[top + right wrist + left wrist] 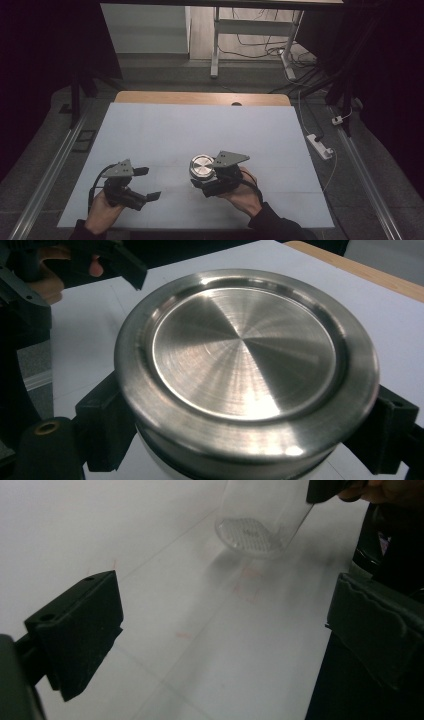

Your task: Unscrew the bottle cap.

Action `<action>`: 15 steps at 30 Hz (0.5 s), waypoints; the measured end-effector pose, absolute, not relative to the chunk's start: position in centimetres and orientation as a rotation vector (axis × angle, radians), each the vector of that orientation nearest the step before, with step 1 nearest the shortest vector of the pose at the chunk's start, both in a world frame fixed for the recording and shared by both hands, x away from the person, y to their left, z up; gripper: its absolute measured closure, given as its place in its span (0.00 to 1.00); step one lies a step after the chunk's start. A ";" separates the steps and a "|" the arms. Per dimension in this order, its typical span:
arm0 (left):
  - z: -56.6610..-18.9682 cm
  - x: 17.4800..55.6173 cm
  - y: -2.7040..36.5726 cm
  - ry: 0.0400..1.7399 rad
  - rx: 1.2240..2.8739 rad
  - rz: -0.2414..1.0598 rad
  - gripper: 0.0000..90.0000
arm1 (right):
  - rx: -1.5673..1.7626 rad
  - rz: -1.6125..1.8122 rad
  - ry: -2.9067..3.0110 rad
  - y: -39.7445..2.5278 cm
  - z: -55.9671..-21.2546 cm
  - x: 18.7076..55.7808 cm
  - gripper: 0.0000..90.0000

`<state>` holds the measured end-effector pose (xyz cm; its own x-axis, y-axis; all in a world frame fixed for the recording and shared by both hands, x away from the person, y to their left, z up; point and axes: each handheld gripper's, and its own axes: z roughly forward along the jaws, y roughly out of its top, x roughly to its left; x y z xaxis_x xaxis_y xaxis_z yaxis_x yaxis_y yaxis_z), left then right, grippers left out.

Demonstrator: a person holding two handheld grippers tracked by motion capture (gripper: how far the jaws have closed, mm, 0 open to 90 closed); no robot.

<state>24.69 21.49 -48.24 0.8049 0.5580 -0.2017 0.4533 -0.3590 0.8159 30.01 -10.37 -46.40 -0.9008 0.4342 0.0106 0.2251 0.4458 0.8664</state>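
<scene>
The right gripper (202,184) is clamped around a clear jar (260,520) just under its steel lid (202,166), a jaw on either side; the jar stands upright on the white desk (200,125), near the front edge, right of centre; the left gripper (148,183) sits well apart to its left, jaws spread wide and holding nothing.

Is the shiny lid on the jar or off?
On. The metal lid sits flat on top of the clear jar, which stands on the table while the right claw grips it.
</scene>
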 end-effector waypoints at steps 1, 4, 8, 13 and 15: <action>-48.1 25.0 21.2 0.734 2.017 0.137 0.02 | 0.573 1.439 2.483 -10.4 -46.4 30.0 0.16; -47.5 26.1 20.0 0.669 2.027 0.130 0.02 | 0.566 1.444 2.487 -10.3 -46.4 30.0 0.16; -47.0 27.0 19.2 0.616 2.039 0.131 0.01 | 0.552 1.448 2.490 -10.3 -46.3 29.9 0.16; -45.7 28.3 17.9 0.514 2.047 0.126 0.01 | 0.543 1.456 2.496 -10.3 -46.2 29.8 0.16; -45.2 28.8 17.4 0.463 2.051 0.112 0.02 | 0.530 1.463 2.503 -10.3 -46.2 29.8 0.16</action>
<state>28.83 17.41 -45.23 0.9226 0.3694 -0.1111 0.2778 -0.4365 0.8558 29.79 -10.28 -46.23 -0.9171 0.3985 0.0131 0.2069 0.4476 0.8699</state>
